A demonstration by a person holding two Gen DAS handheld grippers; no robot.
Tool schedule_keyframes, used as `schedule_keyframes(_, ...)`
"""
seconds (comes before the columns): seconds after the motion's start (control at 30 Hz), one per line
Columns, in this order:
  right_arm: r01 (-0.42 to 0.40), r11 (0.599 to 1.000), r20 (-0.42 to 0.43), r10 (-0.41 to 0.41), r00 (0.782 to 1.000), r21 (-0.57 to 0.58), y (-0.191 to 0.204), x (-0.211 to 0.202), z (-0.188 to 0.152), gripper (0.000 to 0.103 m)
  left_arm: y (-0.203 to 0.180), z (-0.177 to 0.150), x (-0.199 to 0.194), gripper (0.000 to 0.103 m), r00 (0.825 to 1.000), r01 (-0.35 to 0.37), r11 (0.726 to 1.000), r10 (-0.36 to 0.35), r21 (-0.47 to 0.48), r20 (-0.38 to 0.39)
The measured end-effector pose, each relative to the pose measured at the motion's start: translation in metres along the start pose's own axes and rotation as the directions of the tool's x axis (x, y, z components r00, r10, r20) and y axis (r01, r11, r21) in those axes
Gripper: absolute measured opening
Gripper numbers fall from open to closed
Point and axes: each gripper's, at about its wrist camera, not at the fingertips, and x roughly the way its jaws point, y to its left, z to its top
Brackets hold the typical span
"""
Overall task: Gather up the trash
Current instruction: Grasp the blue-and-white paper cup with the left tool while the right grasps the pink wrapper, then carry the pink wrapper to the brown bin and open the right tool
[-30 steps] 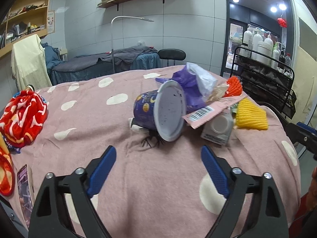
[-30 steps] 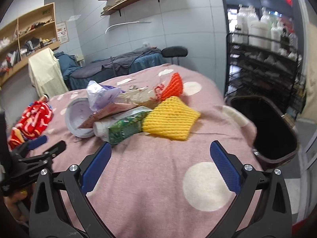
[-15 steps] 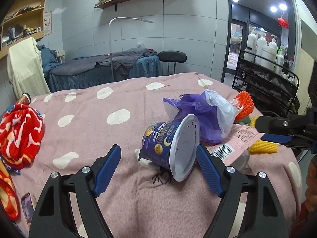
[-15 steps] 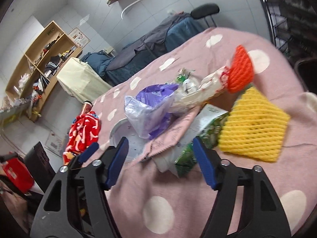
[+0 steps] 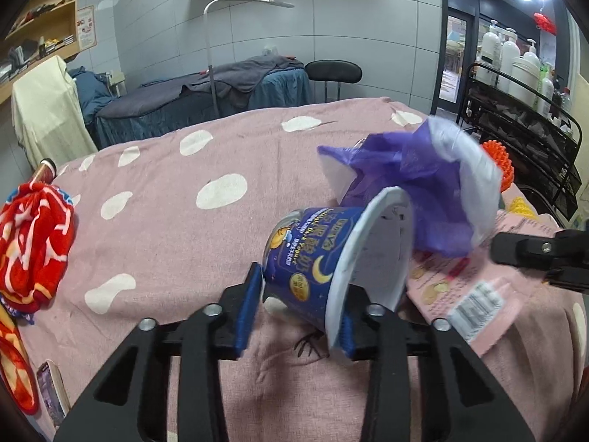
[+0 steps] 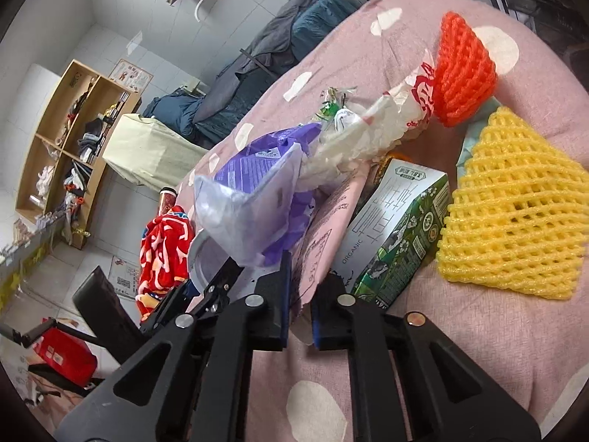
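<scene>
Tongs (image 5: 296,307) closed in, cup (image 5: 313,261) on side

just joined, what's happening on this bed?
A person with a gripper in each hand is clearing trash off a pink spotted blanket. The left gripper is closing on a tipped-over blue yogurt cup, pads at its sides. The right gripper is shut on the edge of a pink wrapper. The purple bag, green carton and yellow foam net lie untouched.

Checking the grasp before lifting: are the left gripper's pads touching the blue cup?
Touching. In the left wrist view, the closing left gripper has both blue pads against the tipped blue cup, one at its base, one at its rim.
</scene>
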Motion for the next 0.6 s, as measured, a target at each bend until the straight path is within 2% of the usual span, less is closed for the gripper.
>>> schedule_keyframes(0.03, -0.003, 1.000, 0.008, 0.003, 1.000, -0.011, 0.001, -0.002, -0.001, 0.007, 0.001, -0.001, 0.001, 0.026, 1.000, -0.001, 1.000, 0.001, -0.009, -0.002)
schedule_keyframes(0.1, -0.010, 0.999, 0.021, 0.011, 1.000, -0.037, 0.004, -0.007, -0.003, 0.005, 0.006, -0.004, -0.001, 0.013, 1.000, 0.005, 0.999, -0.005, -0.032, -0.003)
schedule_keyframes(0.17, -0.012, 0.998, 0.034, 0.014, 0.999, -0.061, 0.007, -0.013, -0.006, 0.005, 0.007, -0.008, -0.005, 0.008, 1.000, -0.002, 0.999, 0.003, -0.039, 0.008)
schedule_keyframes(0.33, -0.036, 0.996, 0.049, 0.040, 0.998, -0.084, 0.008, -0.028, -0.015, 0.004, 0.013, -0.014, -0.020, 0.008, 0.999, 0.012, 0.998, -0.010, -0.063, 0.041)
schedule_keyframes(0.6, -0.023, 0.990, 0.108, 0.038, 0.993, -0.136, 0.004, -0.064, -0.036, 0.004, 0.015, -0.029, -0.064, 0.008, 0.991, 0.065, 0.994, -0.054, -0.088, 0.125)
